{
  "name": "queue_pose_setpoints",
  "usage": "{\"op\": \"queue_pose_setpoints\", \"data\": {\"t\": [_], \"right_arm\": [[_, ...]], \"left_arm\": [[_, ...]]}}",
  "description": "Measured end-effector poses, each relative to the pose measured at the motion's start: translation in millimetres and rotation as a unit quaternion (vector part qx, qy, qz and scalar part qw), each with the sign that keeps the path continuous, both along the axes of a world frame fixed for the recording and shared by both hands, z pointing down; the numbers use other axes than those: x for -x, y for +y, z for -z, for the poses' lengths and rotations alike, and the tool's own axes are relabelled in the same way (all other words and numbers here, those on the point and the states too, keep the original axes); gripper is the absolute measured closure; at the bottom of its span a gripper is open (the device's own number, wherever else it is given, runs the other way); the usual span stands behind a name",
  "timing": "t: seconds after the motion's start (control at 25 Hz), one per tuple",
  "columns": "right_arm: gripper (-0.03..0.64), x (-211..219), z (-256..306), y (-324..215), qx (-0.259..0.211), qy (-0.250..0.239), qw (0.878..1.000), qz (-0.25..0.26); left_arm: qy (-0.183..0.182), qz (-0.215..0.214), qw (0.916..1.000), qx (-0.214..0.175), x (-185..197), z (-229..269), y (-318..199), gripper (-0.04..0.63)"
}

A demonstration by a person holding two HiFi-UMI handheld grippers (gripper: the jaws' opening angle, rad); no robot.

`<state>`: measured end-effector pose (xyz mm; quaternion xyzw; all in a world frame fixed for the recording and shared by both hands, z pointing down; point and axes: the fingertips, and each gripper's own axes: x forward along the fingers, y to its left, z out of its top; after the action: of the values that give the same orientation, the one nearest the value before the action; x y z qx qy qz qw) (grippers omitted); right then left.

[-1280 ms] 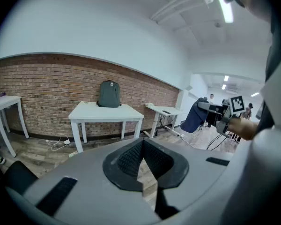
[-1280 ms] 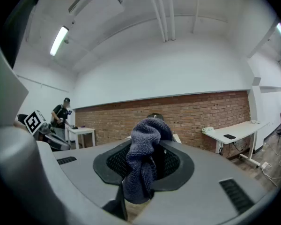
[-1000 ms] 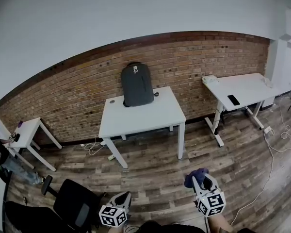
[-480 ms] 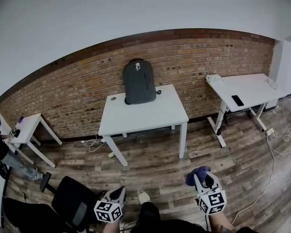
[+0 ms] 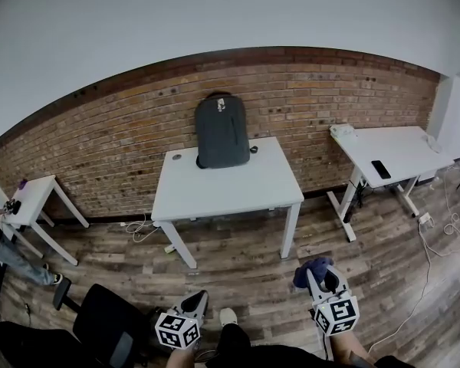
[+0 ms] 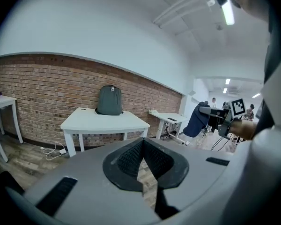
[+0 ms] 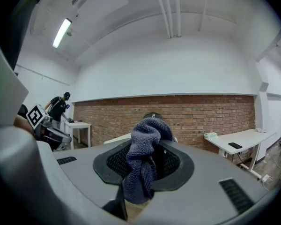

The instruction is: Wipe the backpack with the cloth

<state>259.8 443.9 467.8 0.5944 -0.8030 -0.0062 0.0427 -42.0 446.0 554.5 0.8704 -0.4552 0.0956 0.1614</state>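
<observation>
At lower left the left tool point(image 5: 195, 299) hangs empty, jaws together, while the probably soft, tippable backpack point(image 5: 221, 131) leans on the brick wall point(image 5: 100, 152) at the table's point(image 5: 238, 186) back, best steadied near its top, and the right tool point(image 5: 320, 276) pinches the limp, light cloth point(image 5: 308, 269).

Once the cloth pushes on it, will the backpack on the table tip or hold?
Probably holds: the backpack stands upright against the brick wall. Its fabric face looks soft, so it may dent. Sideways strokes might slide it on the smooth table.
</observation>
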Motion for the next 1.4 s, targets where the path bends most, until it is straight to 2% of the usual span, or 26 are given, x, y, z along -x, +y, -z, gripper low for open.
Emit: {"op": "queue_pose_setpoints", "data": {"t": [0.32, 0.56, 1.04, 1.4], "right_arm": [[0.514, 26.6, -2.5, -56.3, 0.008, 0.004, 1.000, 0.018], [0.515, 34.4, -6.7, -94.9, 0.013, 0.001, 1.000, 0.012], [0.514, 53.6, -4.6, -170.7, 0.023, 0.001, 1.000, -0.017], [0.514, 84.0, 5.5, -227.3, 0.017, 0.000, 1.000, -0.024]], "left_arm": [[0.006, 0.014, 0.9999, 0.008, 19.2, -1.6, -43.1, 0.600], [0.001, 0.013, 0.9998, 0.013, 29.5, -2.9, -80.2, 0.600], [-0.004, -0.022, 0.9994, 0.026, 47.1, 1.5, -172.8, 0.600], [0.000, -0.034, 0.9993, 0.017, 72.0, 13.4, -237.9, 0.600]]}}
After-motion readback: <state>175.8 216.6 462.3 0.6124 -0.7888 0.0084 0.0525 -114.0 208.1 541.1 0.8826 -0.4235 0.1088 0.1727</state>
